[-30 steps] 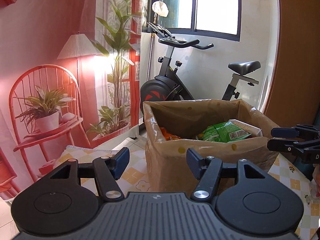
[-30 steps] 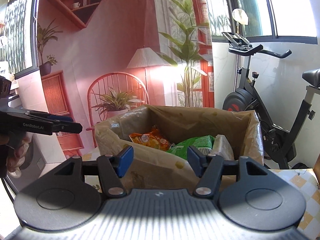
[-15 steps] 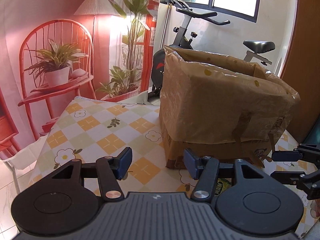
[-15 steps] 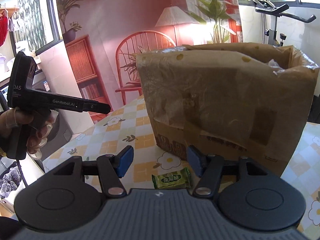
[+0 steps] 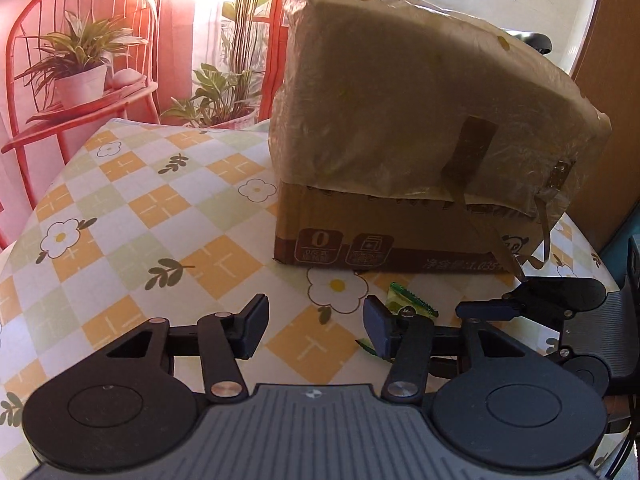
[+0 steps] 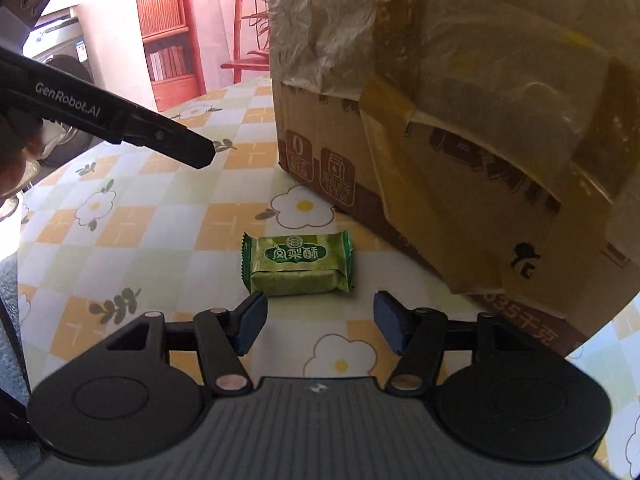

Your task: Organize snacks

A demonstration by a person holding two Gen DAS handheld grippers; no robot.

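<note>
A green snack packet (image 6: 298,266) lies flat on the checked tablecloth (image 6: 132,224), just in front of the taped cardboard box (image 6: 460,128) near its corner – not touching it. The right gripper (image 6: 316,318) hovers just short of the packet on the side away from the box, jaws apart with nothing between them. The left gripper (image 5: 314,330) is off to the packet's left, also in front of the box, jaws closing on nothing – only tablecloth shows between its 2 fingers
</note>
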